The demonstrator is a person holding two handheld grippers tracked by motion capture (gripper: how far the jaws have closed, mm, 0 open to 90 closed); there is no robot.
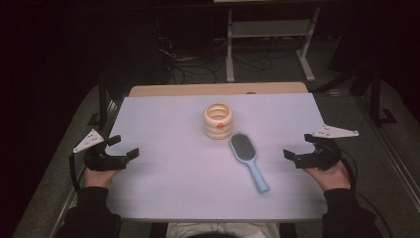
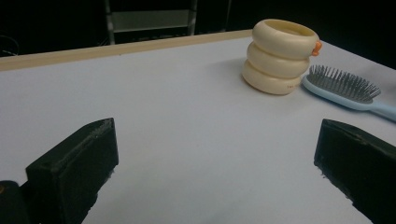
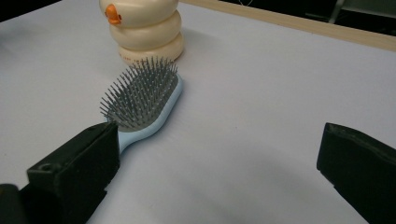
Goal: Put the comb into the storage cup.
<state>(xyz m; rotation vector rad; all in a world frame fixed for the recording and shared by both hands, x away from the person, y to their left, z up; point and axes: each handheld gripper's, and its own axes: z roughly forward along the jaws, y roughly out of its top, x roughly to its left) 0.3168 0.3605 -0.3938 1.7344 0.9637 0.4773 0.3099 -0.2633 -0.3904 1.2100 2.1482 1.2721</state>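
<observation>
In the right gripper view, the near jaw covers the handle of the hairbrush [image 3: 140, 100], and the top of the cream ring-shaped holder [image 3: 142, 28] is cut off by the frame edge. The holder's interior cannot be made out in the high view. The left gripper [image 1: 126, 148] rests at the left table [image 1: 163, 173] edge, jaws spread wide, empty, pointing inward. The right gripper [image 1: 297, 148] sits at the right edge, jaws likewise spread, empty. The hairbrush lies bristles up near the table centre, head just beside the holder.
</observation>
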